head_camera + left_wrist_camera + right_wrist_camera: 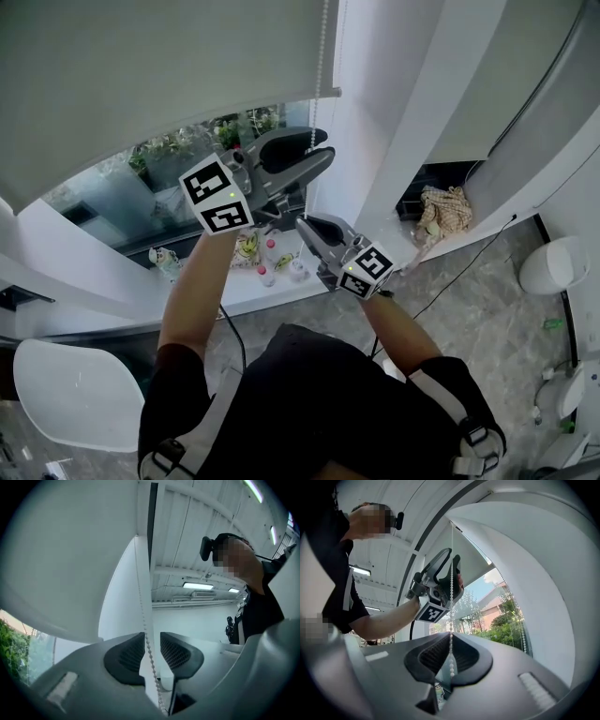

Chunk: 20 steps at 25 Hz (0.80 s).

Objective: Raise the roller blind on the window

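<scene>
The grey roller blind point(141, 66) covers the upper part of the window, its bottom edge well above the sill. Its white bead chain point(323, 47) hangs at the blind's right side. My left gripper point(326, 145) is raised to the chain. In the left gripper view the chain point(139, 597) runs between the jaws of that gripper point(152, 644), which stand apart with a gap showing, so it is open. Lower down, my right gripper point(302, 223) is shut on the chain point(451, 573), its pads point(436, 656) pinching the beads. The right gripper view also shows the left gripper point(452, 557) above.
Small bottles and figurines point(267, 262) stand on the white windowsill point(187, 305). A white chair point(75, 394) is at the lower left. A crumpled cloth point(445, 211) lies in a niche at right, a cable point(459, 272) trails over the floor, and a white bin point(553, 262) stands beyond it.
</scene>
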Each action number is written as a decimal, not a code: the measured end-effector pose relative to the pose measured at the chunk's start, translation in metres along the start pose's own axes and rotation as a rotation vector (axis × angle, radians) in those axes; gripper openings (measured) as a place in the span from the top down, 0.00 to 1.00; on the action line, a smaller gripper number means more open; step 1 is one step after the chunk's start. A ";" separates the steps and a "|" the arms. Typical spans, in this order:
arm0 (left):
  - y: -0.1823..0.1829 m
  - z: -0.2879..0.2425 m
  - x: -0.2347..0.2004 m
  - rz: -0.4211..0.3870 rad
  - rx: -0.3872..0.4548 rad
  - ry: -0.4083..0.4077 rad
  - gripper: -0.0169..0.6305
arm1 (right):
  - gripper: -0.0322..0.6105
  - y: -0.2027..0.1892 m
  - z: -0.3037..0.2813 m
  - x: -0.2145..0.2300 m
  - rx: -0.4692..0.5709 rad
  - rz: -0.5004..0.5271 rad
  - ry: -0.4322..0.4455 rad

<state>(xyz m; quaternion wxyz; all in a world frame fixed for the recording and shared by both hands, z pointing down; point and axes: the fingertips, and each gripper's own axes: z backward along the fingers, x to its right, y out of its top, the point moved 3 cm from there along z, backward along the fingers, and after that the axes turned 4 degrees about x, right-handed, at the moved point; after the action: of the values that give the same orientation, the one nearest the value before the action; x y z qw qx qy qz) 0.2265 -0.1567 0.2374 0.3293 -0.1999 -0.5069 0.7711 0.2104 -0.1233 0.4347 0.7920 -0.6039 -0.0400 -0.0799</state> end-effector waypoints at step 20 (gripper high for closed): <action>-0.098 0.058 -0.009 0.141 -0.064 0.142 0.96 | 0.93 -0.109 0.052 0.004 -0.339 -0.069 -0.039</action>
<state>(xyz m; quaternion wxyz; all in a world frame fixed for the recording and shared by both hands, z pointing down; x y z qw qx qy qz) 0.2253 -0.1752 0.3500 0.3027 -0.2999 -0.4914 0.7595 0.1974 -0.1016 0.5533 0.6748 -0.7285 -0.0623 -0.1008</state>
